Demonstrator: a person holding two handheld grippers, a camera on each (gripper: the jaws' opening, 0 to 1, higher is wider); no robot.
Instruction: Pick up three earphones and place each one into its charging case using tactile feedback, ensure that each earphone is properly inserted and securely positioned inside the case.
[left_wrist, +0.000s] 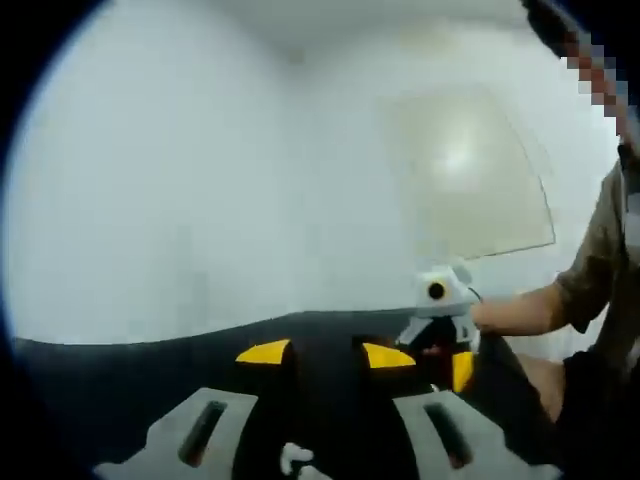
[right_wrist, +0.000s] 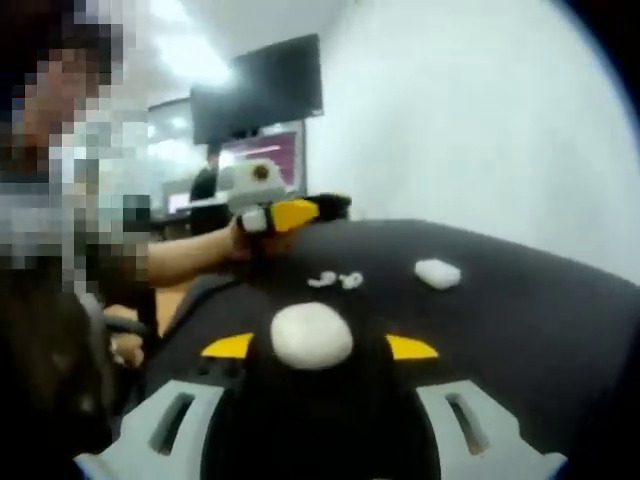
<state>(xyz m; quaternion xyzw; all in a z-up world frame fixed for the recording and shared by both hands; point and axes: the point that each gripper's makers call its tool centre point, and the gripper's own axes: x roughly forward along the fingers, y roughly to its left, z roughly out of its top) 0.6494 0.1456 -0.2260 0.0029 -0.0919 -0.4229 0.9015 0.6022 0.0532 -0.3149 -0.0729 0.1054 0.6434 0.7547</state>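
Right tongs (right_wrist: 318, 348) clamped on a white charging case (right_wrist: 312, 335); beyond them on the black worktop (right_wrist: 520, 300), loose earphones (right_wrist: 337, 280) and another case (right_wrist: 437, 272). Left tongs (left_wrist: 326, 354) gaping, unladen.

My left gripper (left_wrist: 326, 355) and right gripper (right_wrist: 319, 347) both have yellow tips on grey jaws. The table (right_wrist: 520, 300) is black. The charging case (right_wrist: 312, 335), a second case (right_wrist: 437, 272) and the loose earphones (right_wrist: 337, 280) are white.
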